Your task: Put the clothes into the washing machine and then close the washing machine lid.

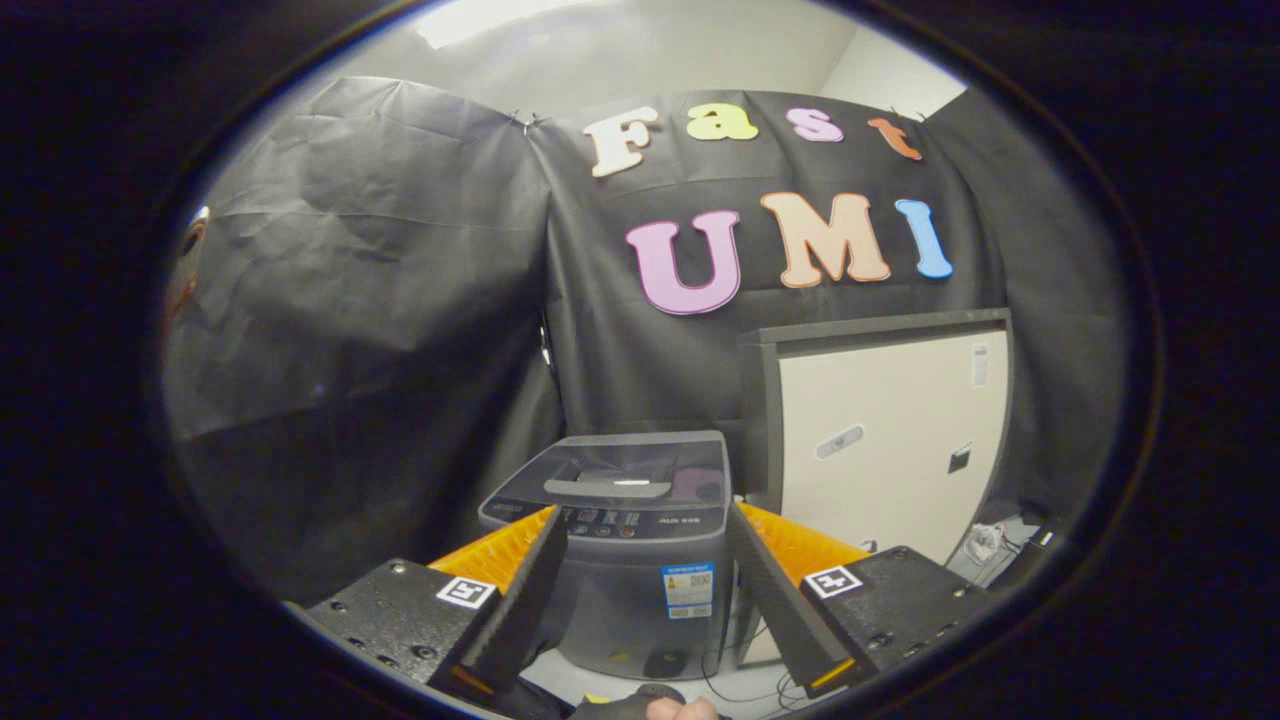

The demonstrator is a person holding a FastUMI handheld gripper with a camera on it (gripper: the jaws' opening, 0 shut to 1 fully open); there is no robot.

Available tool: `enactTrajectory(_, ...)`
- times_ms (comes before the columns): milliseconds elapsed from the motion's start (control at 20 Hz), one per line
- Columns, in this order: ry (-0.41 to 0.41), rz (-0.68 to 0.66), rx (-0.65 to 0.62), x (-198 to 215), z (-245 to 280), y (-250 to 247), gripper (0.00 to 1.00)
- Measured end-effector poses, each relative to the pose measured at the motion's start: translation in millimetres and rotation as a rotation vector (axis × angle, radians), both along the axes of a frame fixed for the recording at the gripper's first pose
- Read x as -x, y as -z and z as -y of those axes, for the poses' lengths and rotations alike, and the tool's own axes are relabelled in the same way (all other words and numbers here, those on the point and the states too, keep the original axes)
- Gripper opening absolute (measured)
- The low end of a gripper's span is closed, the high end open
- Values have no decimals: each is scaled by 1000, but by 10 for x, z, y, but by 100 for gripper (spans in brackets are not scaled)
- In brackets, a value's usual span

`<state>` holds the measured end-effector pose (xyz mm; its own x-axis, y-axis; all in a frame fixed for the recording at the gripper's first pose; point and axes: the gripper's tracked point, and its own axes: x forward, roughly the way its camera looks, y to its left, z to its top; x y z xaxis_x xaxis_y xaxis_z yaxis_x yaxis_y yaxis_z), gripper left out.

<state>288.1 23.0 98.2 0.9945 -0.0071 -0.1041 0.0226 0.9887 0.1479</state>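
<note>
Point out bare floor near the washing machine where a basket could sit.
Bare floor shows before the washing machine, between the open hand-held gripper fingers. Right of it, cables crowd the floor beside the cabinet.

From my seat the booth looks dim. The main light is a bright patch on the ceiling (470, 22), blown out to white. The black cloth wall (350, 300) soaks up light, showing only soft grey creases. The cabinet door (890, 440) is the brightest lit surface. The washing machine (625, 560) sits sharp, its lid faintly glossy. I see fisheye bending toward the edges, where the picture darkens and softens. The gripper (645, 590), fingers spread wide, is slightly blurred.
</note>
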Motion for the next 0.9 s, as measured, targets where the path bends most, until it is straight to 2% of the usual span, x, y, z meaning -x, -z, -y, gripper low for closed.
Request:
enactTrajectory(200, 9, 14, -12, 329, 87, 82, 96)
enactTrajectory(550, -28, 26, -54, 733, 46, 184, 96)
enactTrajectory(900, -64, 36, -112, 1007, -134, -2, 97)
